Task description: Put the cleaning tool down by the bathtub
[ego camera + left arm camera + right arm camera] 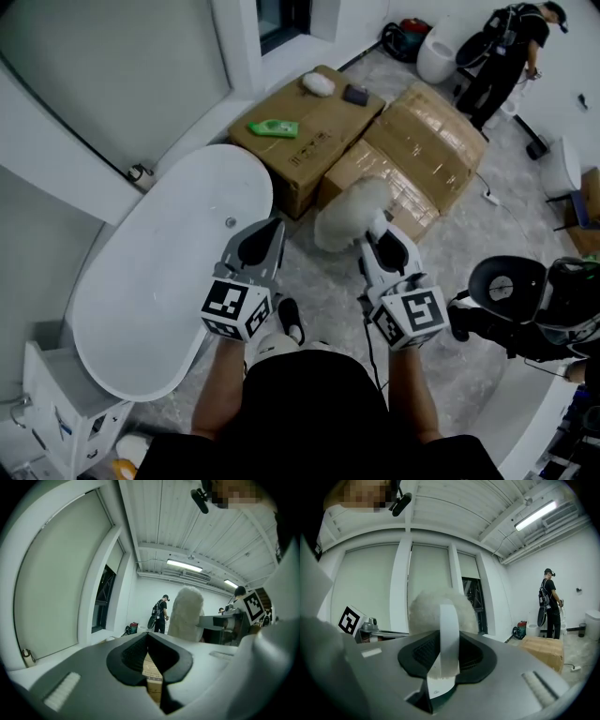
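**Two tongs raised, one loaded: the tool is not yet set down**

Nearest, the left tongs (261, 242) are pinched together with nothing between them, idle above the rim of the white oval bathtub (150, 272). Just beside them, the right tongs (386, 242) are clamped on the flat white handle (449, 634) of the fluffy white cleaning tool (352, 214). Its woolly head stands up past the jaws, in the air.

Below and ahead lies the grey mottled floor (323, 281), a bare strip of it between the tub and the brown cardboard boxes (431, 141). A person in dark clothes (502, 56) stands far off.

The carrying step looks to be in hand. The next move probably calls for lowering the right tongs to that strip by the tub's side, resting the head on the floor, and only then letting the jaws part.
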### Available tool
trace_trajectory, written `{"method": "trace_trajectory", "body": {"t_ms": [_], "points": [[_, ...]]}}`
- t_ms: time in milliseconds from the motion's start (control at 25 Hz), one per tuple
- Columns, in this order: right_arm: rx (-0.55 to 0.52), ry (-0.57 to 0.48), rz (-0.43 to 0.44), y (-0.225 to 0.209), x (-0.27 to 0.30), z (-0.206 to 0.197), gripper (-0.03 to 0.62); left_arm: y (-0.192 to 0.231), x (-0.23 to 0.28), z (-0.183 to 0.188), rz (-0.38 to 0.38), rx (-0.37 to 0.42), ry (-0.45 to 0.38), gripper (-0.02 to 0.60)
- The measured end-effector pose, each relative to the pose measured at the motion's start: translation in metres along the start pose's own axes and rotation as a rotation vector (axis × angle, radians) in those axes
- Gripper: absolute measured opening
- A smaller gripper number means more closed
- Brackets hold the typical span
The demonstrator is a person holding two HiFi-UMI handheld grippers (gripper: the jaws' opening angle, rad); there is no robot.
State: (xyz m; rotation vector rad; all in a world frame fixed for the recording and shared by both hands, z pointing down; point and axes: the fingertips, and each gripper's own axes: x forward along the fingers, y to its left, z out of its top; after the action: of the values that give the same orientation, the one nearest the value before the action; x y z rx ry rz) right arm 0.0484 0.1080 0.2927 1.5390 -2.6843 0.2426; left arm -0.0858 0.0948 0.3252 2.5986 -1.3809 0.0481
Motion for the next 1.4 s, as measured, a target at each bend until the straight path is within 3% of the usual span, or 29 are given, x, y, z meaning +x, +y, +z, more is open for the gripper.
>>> {"method": "trace_trajectory", "body": {"t_ms": [320,760,1400], "points": [[0.001,-0.011,-0.033,-0.005,0.041,0.007,0.101,0.039,0.024,0.009,-0.028,0.017,0.005,-0.002],[0.028,0.014,-0.057,-0.017,0.066,-0.001,0.101,0.054,0.045,0.002,-0.051,-0.014,0.027,-0.002],[0.042,0.050,0.047,-0.076,0.152,0.003,0.101,0.093,0.122,0.013,0.043,-0.037,0.039,-0.002]]}}
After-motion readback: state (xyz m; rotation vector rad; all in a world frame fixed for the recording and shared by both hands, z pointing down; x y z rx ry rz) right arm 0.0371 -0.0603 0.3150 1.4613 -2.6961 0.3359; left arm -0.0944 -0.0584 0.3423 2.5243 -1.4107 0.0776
